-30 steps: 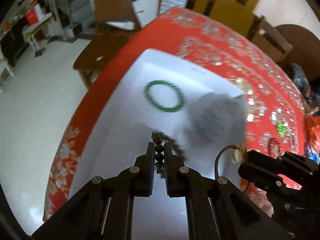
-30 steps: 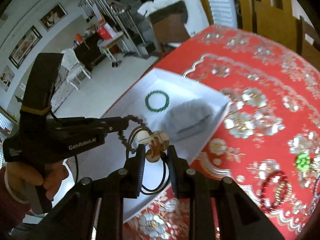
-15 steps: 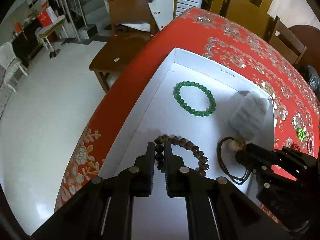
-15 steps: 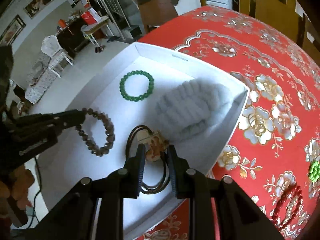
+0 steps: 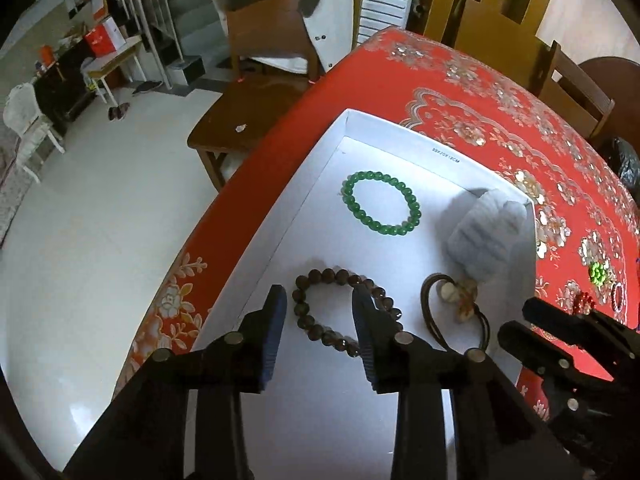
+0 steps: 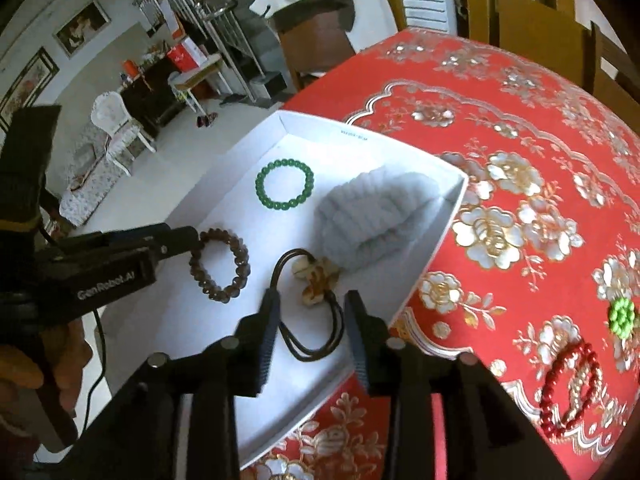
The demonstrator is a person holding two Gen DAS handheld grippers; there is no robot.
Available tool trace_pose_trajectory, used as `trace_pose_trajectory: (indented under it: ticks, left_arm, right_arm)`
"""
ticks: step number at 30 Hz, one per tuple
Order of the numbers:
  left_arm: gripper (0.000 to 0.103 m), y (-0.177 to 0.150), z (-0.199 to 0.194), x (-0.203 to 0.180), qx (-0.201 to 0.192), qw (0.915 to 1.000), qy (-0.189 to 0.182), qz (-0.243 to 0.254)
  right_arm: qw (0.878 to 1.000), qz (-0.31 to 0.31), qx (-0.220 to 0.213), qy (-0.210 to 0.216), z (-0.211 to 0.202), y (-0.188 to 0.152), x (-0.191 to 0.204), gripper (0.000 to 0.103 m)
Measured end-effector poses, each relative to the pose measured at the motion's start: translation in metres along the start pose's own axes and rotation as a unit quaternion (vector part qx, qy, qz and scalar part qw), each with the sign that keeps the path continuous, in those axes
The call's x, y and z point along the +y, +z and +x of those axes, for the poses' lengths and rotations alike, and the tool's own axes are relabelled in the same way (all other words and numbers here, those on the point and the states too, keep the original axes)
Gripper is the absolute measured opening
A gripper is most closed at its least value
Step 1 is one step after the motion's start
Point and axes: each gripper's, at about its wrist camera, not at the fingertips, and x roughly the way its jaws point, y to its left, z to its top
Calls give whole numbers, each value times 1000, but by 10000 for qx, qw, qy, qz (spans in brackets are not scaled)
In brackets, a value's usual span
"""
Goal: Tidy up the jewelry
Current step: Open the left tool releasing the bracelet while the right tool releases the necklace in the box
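Observation:
A white tray (image 5: 320, 148) (image 6: 448, 232) lies on the red tablecloth. In it lie a green bead bracelet (image 5: 380, 208) (image 6: 285, 189), a brown bead bracelet (image 5: 340, 312) (image 6: 220, 266), a dark cord necklace with a cream pendant (image 5: 456, 300) (image 6: 316, 280) and a grey fluffy band (image 5: 486, 236) (image 6: 372, 216). My left gripper (image 5: 320, 312) is open over the brown bracelet, which lies flat between its fingers. My right gripper (image 6: 312, 316) is open over the cord necklace.
A red bead bracelet (image 6: 570, 388) and a green bead piece (image 6: 622, 314) (image 5: 597, 272) lie on the tablecloth (image 6: 520, 140) to the right of the tray. A wooden chair (image 5: 256, 120) stands beyond the table's left edge, above the white floor.
Both grippers have lowered to the tray and opened. The brown bracelet left the left gripper and the cord necklace left the right gripper; both now lie in the tray.

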Motion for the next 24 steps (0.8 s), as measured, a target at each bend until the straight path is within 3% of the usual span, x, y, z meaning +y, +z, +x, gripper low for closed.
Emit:
trace_pose_trajectory:
  ticks: [11, 24]
  left_arm:
    - [47, -5, -24, -22, -283, 9994, 156, 150]
    - [47, -14, -46, -93, -527, 9970, -116, 548]
  right_arm:
    - [9996, 16, -268, -82, -26, 1, -1, 47]
    - [9956, 189, -640, -654, -81, -23, -41, 56]
